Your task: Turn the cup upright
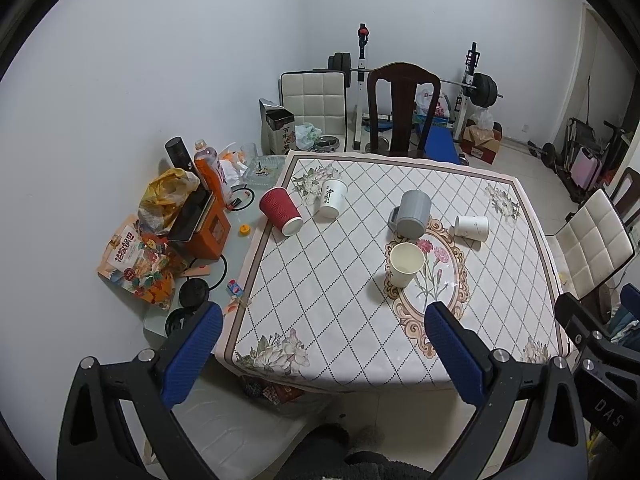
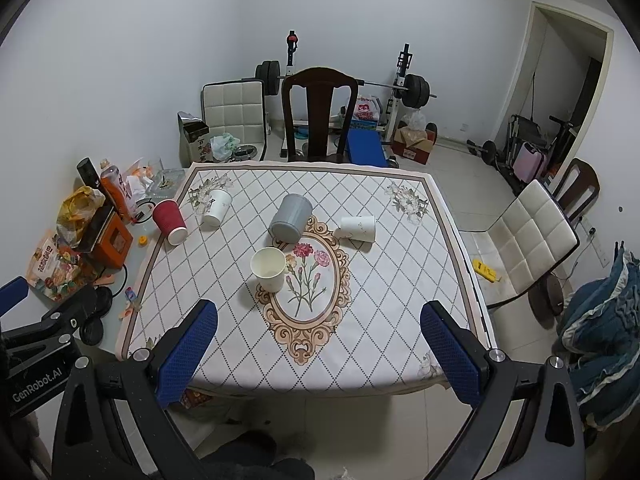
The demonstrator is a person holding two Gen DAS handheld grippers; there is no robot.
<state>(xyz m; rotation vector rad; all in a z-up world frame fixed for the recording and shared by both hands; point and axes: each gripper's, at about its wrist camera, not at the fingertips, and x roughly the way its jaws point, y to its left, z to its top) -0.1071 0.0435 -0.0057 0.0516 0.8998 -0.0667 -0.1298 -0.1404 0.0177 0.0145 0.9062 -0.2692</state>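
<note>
Cups, five in all, are sitting on the table (image 2: 400, 288), which is wearing a diamond-patterned cloth with a floral medallion at its centre. One cream paper cup (image 2: 269, 269) (image 1: 405, 264) is standing upright, mouth up, just beside the medallion's left edge. The other four are lying on their sides. A grey mug (image 2: 290, 218) (image 1: 413, 213) is lying just beyond the upright cup, its base facing the cameras and its handle showing on its left side in the left wrist view. A plain white paper cup (image 2: 357, 229) (image 1: 472, 228) is lying to the right of the mug, near but apart from it. A red ribbed paper cup (image 2: 170, 221) (image 1: 280, 210) is lying at the left border of the cloth, mouth toward the cameras, and a white paper cup with black lettering (image 2: 217, 207) (image 1: 333, 198) is lying just beside it on the right.

Both tools are hovering at the near edge of the table, well apart from every cup. The left gripper (image 1: 320, 344) is standing with its blue-padded fingers spread wide and holding nothing. The right gripper (image 2: 318, 344) is likewise standing wide apart and empty.

Snack bags (image 1: 136, 260), an orange bottle (image 1: 208, 170) and an orange box (image 1: 208, 232) are crowding the uncovered strip at the table's left. A dark wooden chair (image 2: 318, 116) is standing at the far side, with a barbell rack (image 2: 400, 84) behind it.
</note>
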